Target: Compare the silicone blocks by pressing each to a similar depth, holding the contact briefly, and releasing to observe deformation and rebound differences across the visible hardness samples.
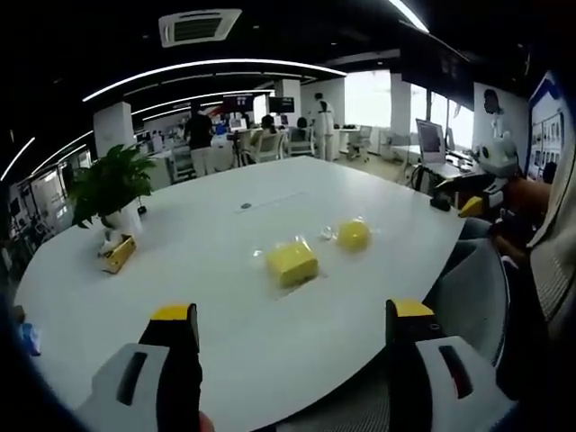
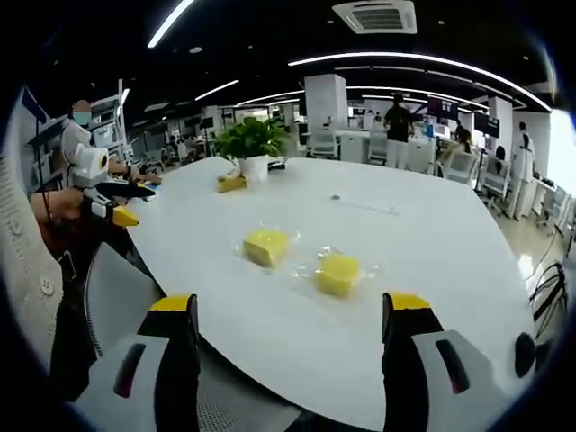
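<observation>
Both my grippers are hanging back off the table edge right now, nothing touched yet. The left gripper (image 1: 292, 328) has its jaws wide apart and empty, same story for the right gripper (image 2: 292, 319). The two yellow silicone blocks sit out on the white table (image 2: 432, 243), near each other but not touching: a squarish block (image 2: 266, 246) and a second block (image 2: 339, 273), each on what looks like a clear plastic wrapper, though the fisheye makes that hard to call. From the left gripper view the second block (image 1: 353, 235) looks rounder than the squarish one (image 1: 292, 262), so the shape is a bit of a guess.

My plan: come down straight onto the top face of one block, press with one jaw tip rather than pinching, stop at a depth I can repeat, hold, lift cleanly. Same angle on the other block, or the comparison's junk. There's a potted plant (image 2: 249, 144) further back, well out of the way.
</observation>
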Action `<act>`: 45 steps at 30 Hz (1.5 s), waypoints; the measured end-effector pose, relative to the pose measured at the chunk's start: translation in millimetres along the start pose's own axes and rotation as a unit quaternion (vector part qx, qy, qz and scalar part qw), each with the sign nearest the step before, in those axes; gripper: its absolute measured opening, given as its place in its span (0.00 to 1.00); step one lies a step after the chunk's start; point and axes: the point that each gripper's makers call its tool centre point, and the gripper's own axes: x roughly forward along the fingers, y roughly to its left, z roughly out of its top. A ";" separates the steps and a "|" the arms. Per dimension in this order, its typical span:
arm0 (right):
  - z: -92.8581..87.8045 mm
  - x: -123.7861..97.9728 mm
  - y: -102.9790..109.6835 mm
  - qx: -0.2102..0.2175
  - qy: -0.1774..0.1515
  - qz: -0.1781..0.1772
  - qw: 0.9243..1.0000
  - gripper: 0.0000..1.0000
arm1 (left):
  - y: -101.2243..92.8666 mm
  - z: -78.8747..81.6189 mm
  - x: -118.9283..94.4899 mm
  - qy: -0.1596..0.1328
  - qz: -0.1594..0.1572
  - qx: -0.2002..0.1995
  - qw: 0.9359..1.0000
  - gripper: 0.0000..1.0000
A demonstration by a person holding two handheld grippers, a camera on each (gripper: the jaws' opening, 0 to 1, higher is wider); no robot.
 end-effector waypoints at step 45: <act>-35.3 30.8 -39.1 0.045 0.093 -0.021 0.994 0.76 | 42.4 22.2 200.9 0.045 -0.133 -0.124 0.982 0.73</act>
